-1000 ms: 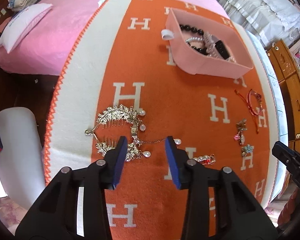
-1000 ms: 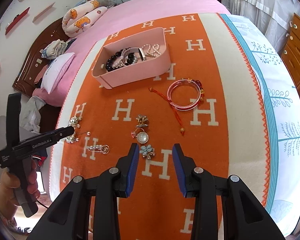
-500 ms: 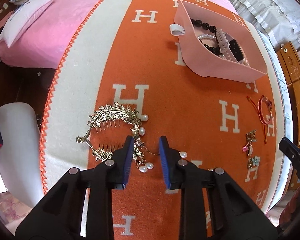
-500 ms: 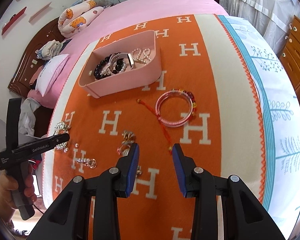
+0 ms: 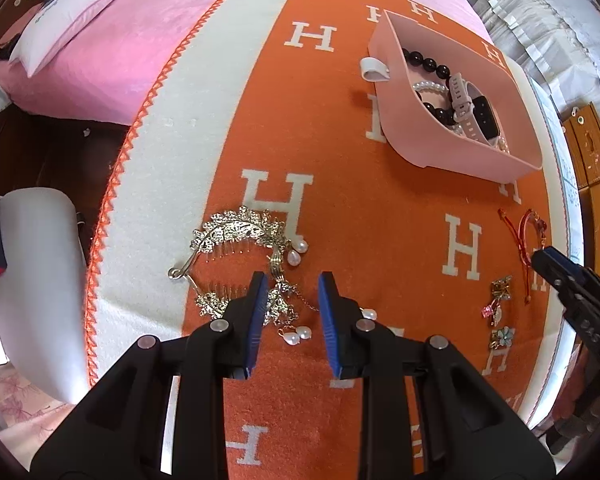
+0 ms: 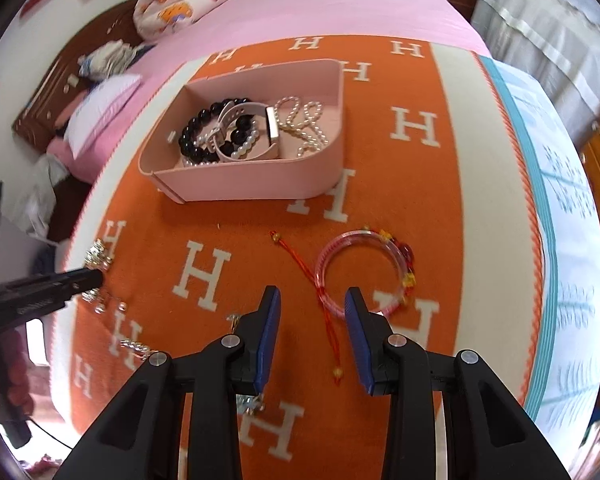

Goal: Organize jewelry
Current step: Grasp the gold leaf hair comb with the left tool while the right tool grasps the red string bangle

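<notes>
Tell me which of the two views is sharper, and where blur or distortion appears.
Left wrist view: sharp; the gold hair comb is crisp, and fisheye bends the orange blanket edges. Right wrist view: softer, motion-smeared toward the edges; the pink bangle is slightly blurred.

Gold hair comb w/ pearls (image 5: 244, 256) flat on blanket, pink bangle (image 6: 364, 272) nearby, pink box (image 6: 256, 176) w/ beads

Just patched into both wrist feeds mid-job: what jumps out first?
The orange H-patterned blanket fills both views, with a pink tray of beads, pearls and a watch on it. The left gripper hangs open over a gold hair comb; the right gripper is open beside a pink bangle.
</notes>
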`<state>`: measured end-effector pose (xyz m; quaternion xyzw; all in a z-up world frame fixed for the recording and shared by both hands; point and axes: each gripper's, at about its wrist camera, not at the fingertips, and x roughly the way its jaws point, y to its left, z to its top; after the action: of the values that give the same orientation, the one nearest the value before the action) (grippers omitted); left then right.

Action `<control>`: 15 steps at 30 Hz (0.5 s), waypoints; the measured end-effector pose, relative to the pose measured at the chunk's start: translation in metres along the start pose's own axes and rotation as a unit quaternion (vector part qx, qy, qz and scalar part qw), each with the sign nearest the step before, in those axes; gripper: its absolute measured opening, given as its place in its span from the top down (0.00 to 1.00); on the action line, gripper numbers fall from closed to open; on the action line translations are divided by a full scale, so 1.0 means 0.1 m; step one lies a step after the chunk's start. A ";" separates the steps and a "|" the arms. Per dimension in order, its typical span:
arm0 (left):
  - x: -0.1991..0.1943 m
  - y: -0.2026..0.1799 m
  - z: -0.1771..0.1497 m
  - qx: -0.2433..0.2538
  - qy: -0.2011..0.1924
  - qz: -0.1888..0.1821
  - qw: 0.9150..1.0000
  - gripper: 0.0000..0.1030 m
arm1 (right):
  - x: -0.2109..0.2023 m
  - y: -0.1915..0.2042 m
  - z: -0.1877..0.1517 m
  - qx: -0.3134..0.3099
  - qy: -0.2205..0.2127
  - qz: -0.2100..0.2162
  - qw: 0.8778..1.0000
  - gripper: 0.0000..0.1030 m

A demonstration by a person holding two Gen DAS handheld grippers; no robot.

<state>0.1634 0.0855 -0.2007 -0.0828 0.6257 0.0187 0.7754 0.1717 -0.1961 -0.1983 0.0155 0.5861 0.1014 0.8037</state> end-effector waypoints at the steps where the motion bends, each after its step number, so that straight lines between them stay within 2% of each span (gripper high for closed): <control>1: 0.00 0.01 0.01 -0.001 -0.001 0.002 1.000 0.78 | 0.05 0.03 0.02 -0.011 0.004 -0.005 1.000 0.67; 6: 0.02 0.02 0.02 -0.005 -0.001 0.004 1.000 0.78 | 0.27 0.11 0.04 -0.045 0.027 -0.030 0.998 0.75; 13: 0.11 -0.04 0.07 0.003 0.009 0.015 1.000 0.78 | 0.33 0.11 0.05 -0.066 0.025 -0.036 0.997 0.89; 15: 0.16 -0.09 0.09 0.013 0.016 0.033 0.999 0.85 | 0.33 0.08 0.04 -0.061 0.025 -0.030 0.997 0.91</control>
<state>0.1767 0.0768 -0.2135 -0.0523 0.6404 0.0346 0.7654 0.1835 -0.1815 -0.2265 -0.0543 0.5991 0.1131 0.7908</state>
